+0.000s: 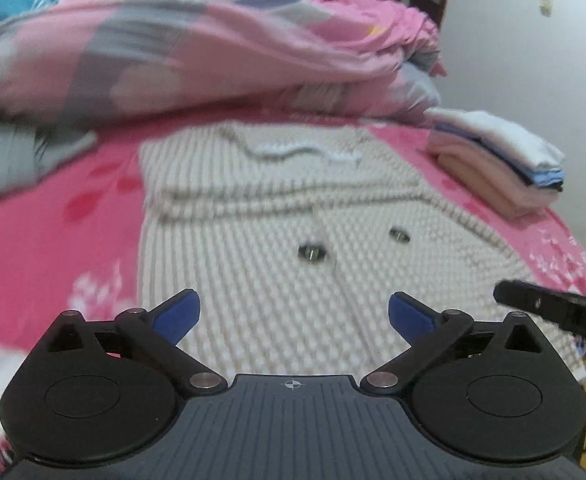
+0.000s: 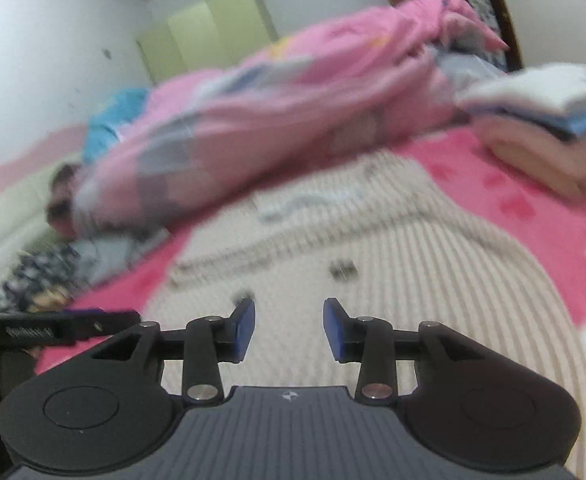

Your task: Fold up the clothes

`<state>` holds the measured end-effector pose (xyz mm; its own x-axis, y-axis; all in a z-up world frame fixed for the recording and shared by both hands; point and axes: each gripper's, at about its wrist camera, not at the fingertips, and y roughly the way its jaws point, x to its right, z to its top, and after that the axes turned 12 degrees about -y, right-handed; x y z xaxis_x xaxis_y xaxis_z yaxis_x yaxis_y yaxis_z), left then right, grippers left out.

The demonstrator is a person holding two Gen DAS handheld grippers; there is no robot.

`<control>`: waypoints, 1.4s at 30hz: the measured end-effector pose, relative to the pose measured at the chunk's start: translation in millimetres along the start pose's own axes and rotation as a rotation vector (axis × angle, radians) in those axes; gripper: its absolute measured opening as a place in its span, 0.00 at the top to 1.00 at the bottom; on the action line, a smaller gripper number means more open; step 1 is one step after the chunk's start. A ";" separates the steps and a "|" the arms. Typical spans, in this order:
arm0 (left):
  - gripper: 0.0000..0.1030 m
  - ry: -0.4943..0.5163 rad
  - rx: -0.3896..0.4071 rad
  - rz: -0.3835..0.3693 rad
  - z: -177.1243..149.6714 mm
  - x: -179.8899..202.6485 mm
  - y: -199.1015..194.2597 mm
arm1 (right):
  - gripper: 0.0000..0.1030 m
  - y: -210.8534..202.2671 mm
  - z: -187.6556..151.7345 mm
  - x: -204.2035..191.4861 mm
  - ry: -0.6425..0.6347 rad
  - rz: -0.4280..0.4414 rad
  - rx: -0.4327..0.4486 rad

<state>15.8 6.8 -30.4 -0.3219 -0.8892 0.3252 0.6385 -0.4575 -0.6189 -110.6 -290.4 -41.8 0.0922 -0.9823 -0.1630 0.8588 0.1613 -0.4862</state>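
A cream knobbly knit garment (image 1: 253, 240) with dark buttons (image 1: 312, 252) lies spread on the pink bedsheet (image 1: 53, 220), its upper part folded across. My left gripper (image 1: 293, 304) hovers over its near part, jaws wide open with nothing between the blue pads. In the right wrist view the same garment (image 2: 433, 280) fills the middle. My right gripper (image 2: 289, 316) hangs above it, open by a narrower gap with nothing in it. Each view catches part of the other gripper at its edge: the right one (image 1: 553, 312) and the left one (image 2: 53, 330).
A bunched pink patchwork quilt (image 1: 213, 40) lies across the back of the bed. A stack of folded clothes (image 1: 501, 160) sits at the back right, beside the garment. Grey cloth (image 1: 13, 160) lies at the left. A white wall is on the right.
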 end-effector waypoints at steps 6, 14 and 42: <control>0.00 -0.060 -0.045 0.084 -23.2 -6.2 15.2 | 0.55 7.3 -22.4 -9.3 -0.041 -0.092 -0.089; 0.00 -0.006 -0.009 0.187 -52.3 2.5 32.2 | 0.30 38.4 -42.1 -22.8 -0.152 -0.194 -0.087; 0.00 -0.065 -0.155 0.293 -32.7 12.6 45.2 | 0.00 46.1 -41.9 -22.2 -0.110 -0.232 -0.182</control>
<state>17.8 -25.3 -77.7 -0.0918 -0.9829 0.1596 0.5821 -0.1831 -0.7922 -94.2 -257.1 -96.6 -0.0330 -0.9977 0.0589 0.7596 -0.0633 -0.6473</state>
